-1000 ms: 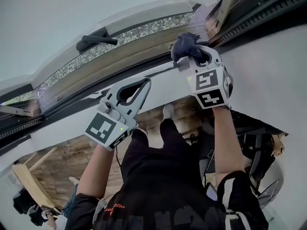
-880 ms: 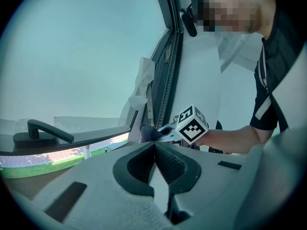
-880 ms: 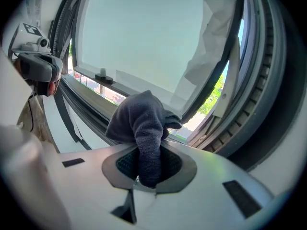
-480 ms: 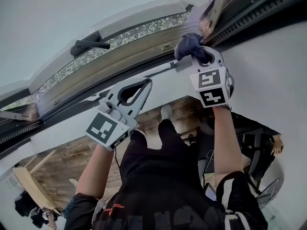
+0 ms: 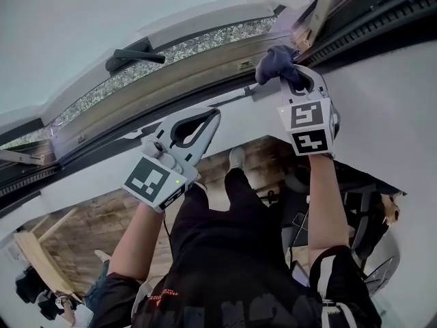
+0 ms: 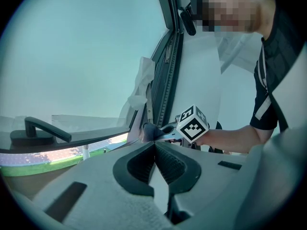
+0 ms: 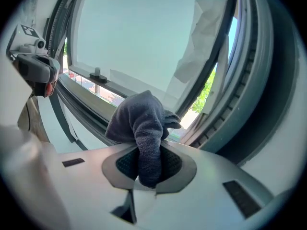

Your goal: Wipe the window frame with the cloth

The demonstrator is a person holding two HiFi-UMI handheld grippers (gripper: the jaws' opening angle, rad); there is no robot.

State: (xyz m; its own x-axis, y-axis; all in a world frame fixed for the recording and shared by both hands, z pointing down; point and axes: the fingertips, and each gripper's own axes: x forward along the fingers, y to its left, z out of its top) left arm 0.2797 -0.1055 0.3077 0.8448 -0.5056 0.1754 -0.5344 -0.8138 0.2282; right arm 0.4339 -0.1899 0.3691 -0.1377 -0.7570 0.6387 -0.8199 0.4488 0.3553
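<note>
Well, starting at my left, the black window handle (image 5: 134,55) sits on the sash. Below it the left gripper (image 5: 208,118) hangs just under the window frame (image 5: 157,94), apparently not touching it. Its own view shows the jaws pressed together with nothing between them.

Moving right, the dark cloth (image 5: 273,61) is bunched against the frame close to the corner, pinched in the right gripper (image 5: 292,77). Looking along that gripper, the jaws are clamped on a folded tail of the cloth (image 7: 144,123). The bulk of it mushrooms out in front, towards the frame's lower rail (image 7: 86,102).

I'd judge the cloth soft, light and limp, a knit that grips rather than slips. Squeezing won't hurt it, but friction along the frame could drag it out of the jaws. The hold I'd want is this one: deep on a thick fold, with a fat wad ahead of the tips to cushion the frame.
</note>
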